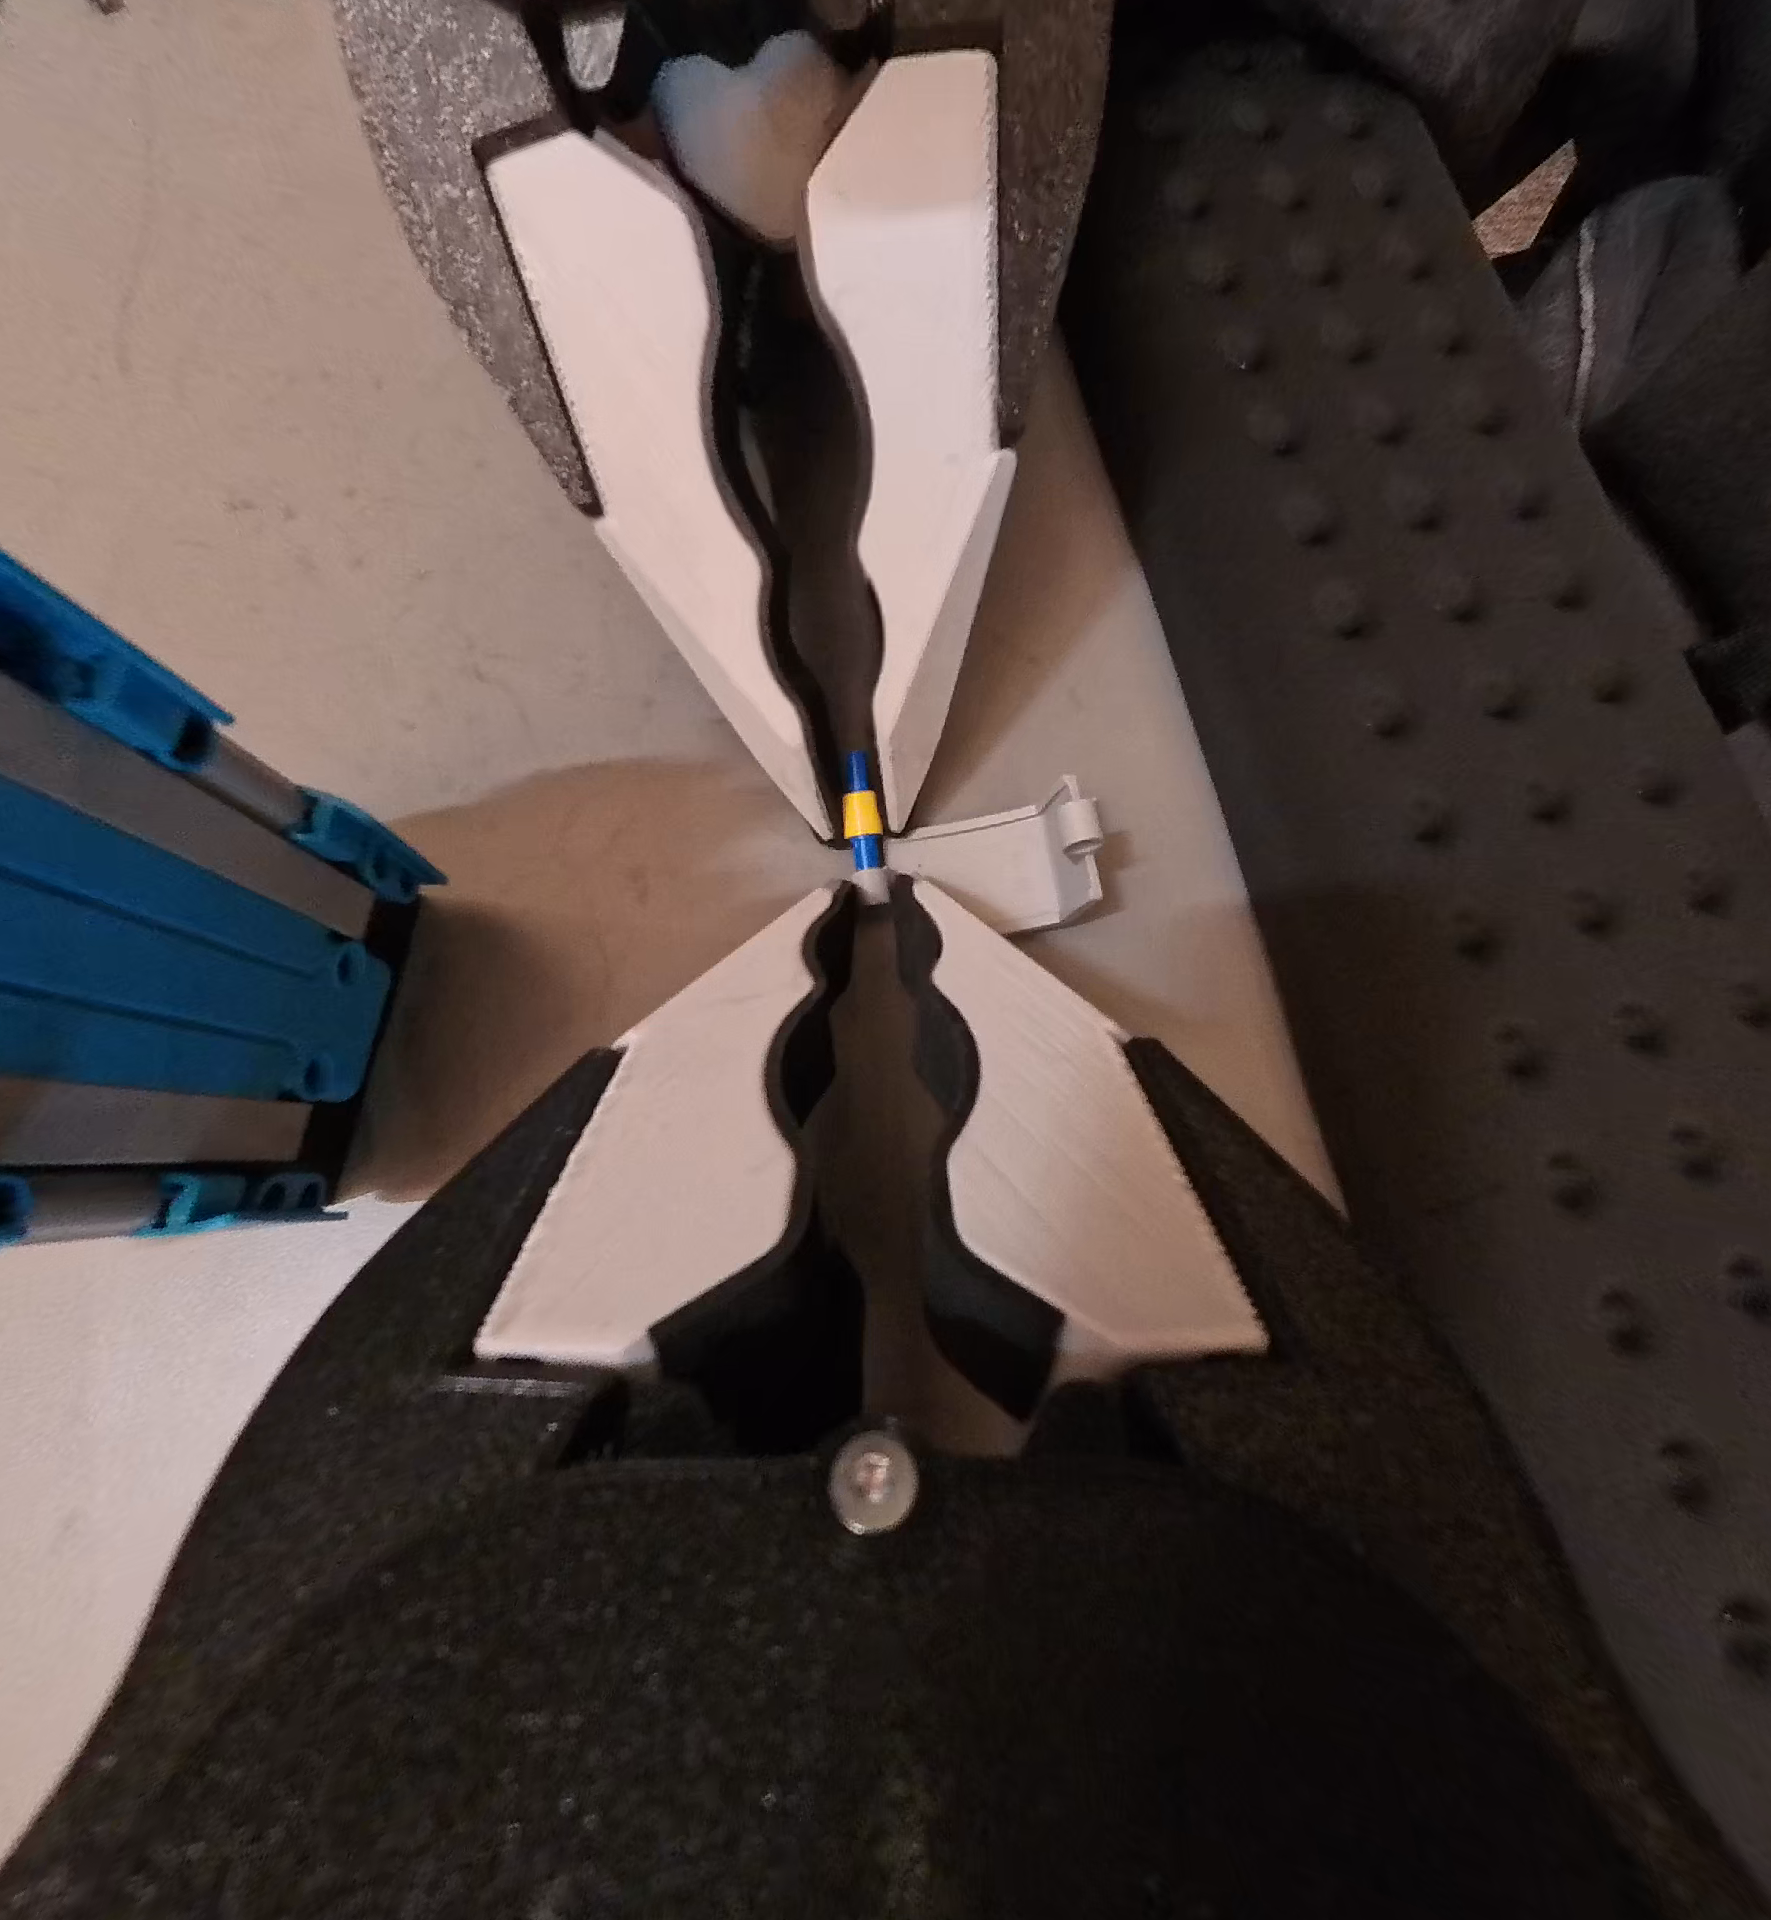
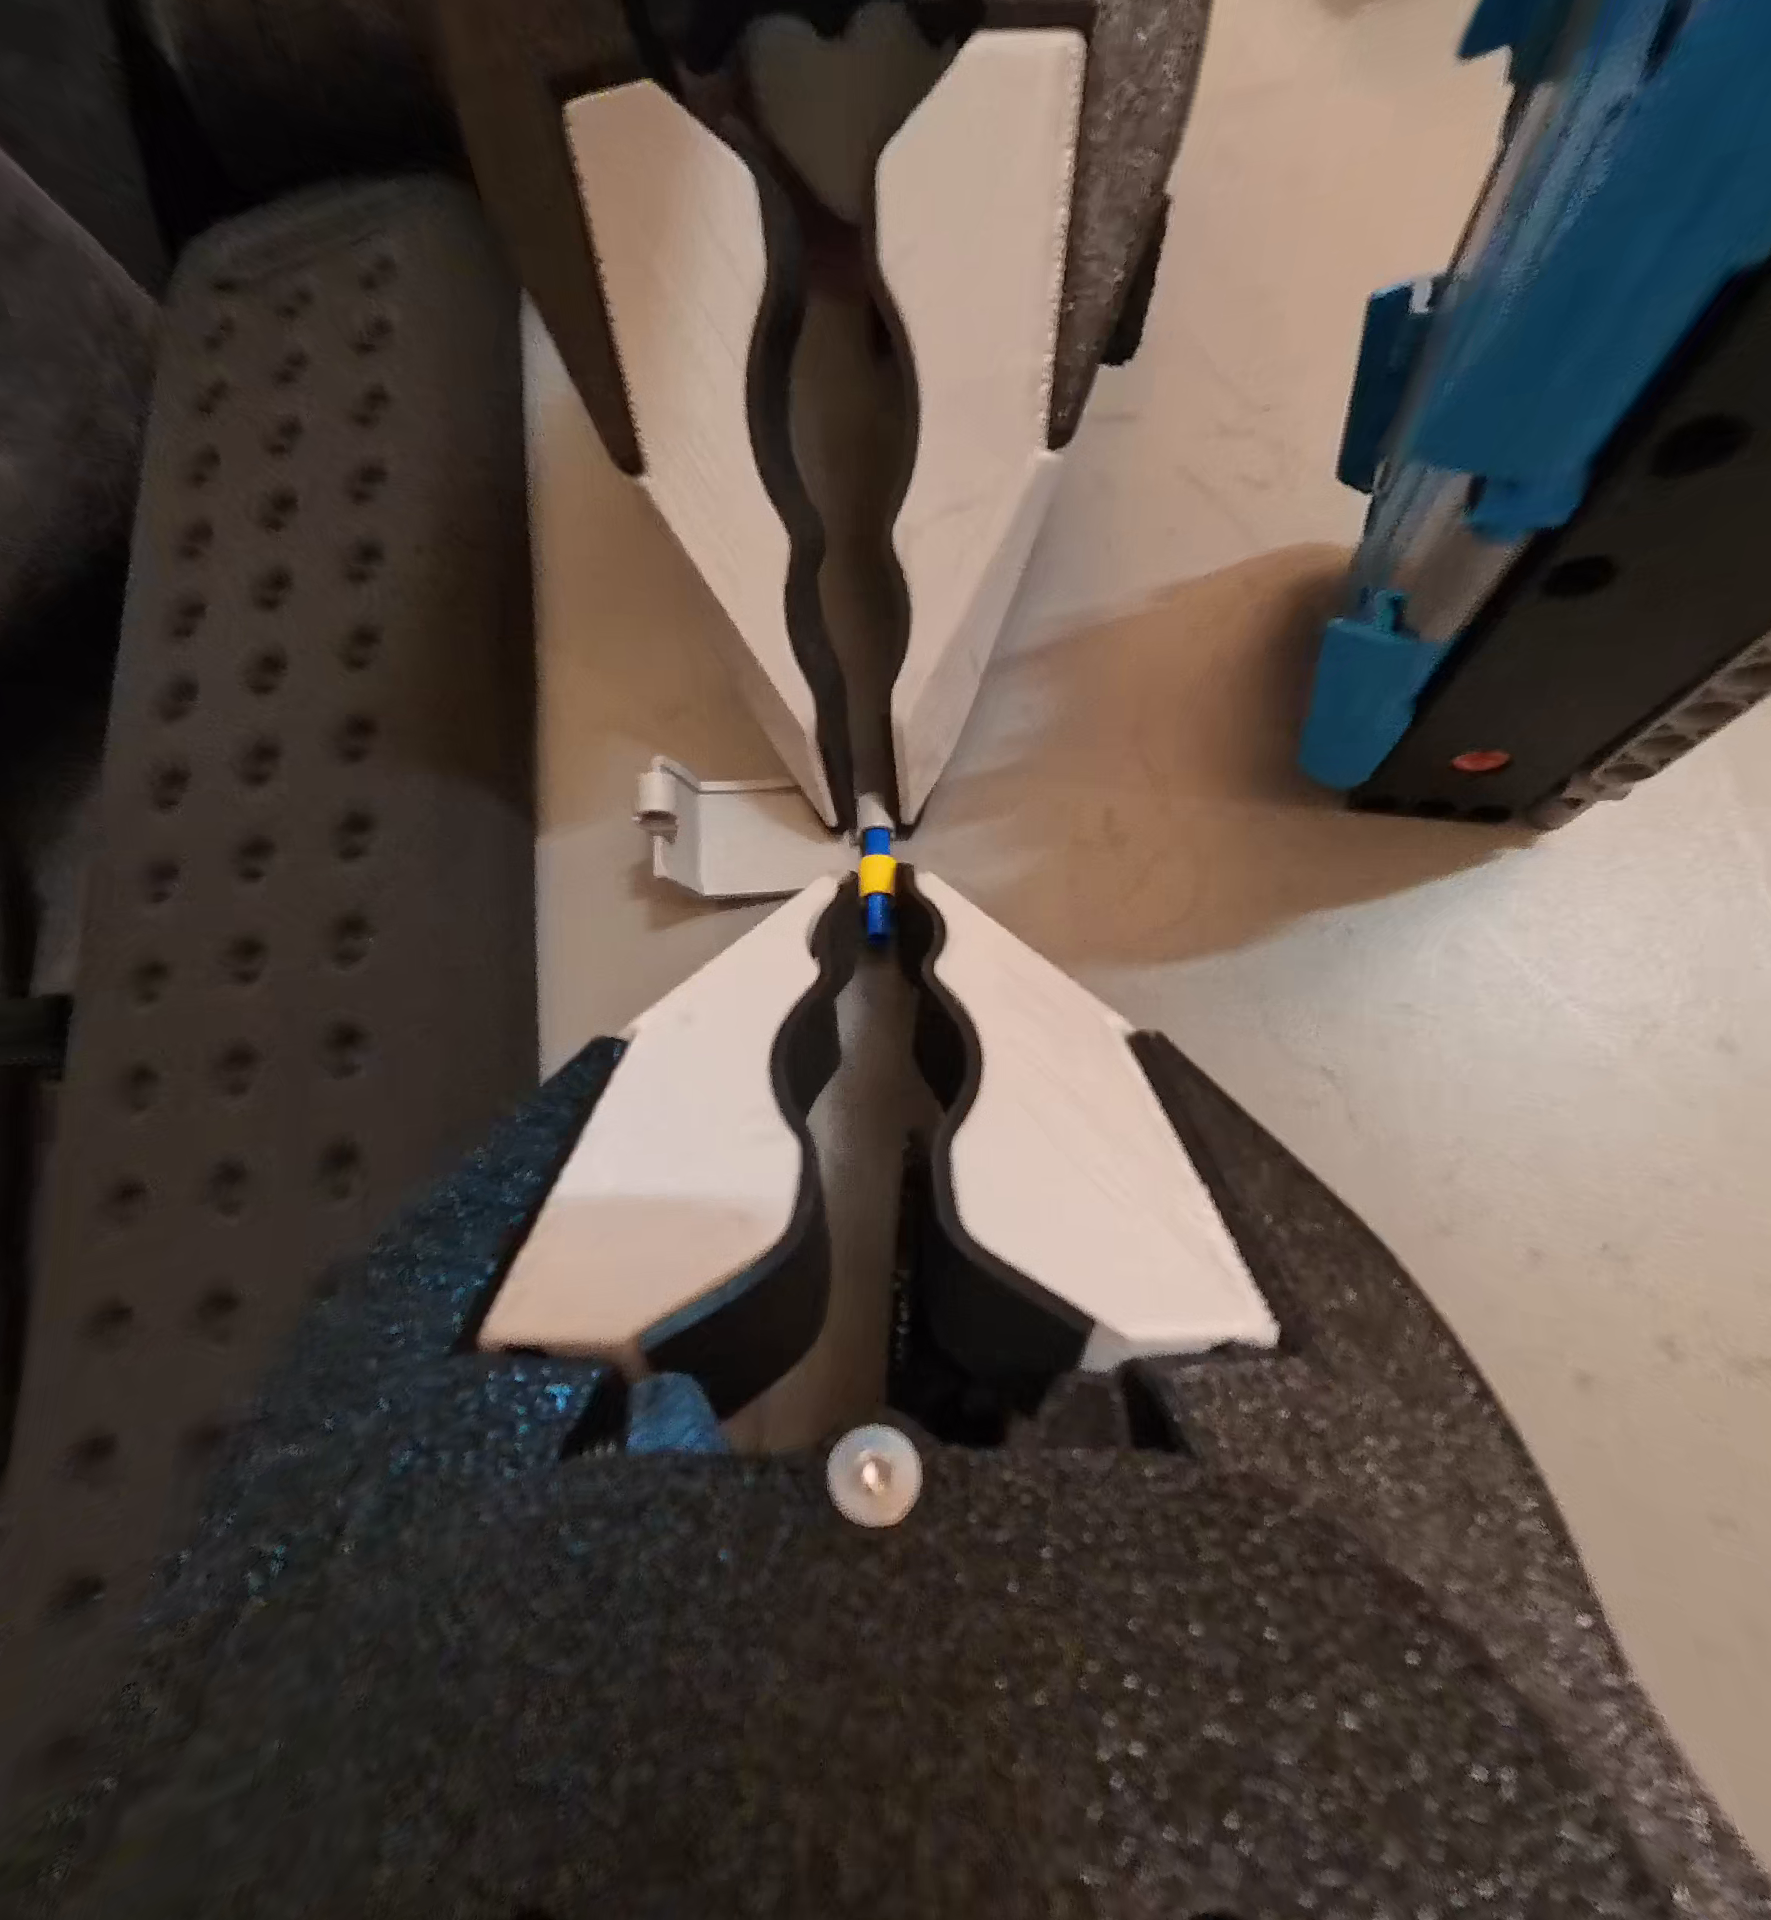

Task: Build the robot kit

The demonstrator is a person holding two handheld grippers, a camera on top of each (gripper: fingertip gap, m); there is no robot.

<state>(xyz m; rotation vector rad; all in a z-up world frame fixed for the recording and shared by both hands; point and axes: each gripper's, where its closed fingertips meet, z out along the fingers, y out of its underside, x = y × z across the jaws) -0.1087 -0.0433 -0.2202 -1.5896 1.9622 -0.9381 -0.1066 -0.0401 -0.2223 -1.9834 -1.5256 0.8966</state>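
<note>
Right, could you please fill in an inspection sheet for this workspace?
surface: pale table, faintly scuffed.
job's things: small blue pin with a yellow sleeve and a grey end, held between the two grippers' tips.
clutter: grey clip lying on the table behind the pin; blue case off to one side.
grippers: left gripper shut on the pin's grey end; right gripper shut on its blue end, tip to tip.
cables: nothing seen.
surroundings: dark dimpled mat along the table's edge; dark fabric beyond it.
</note>
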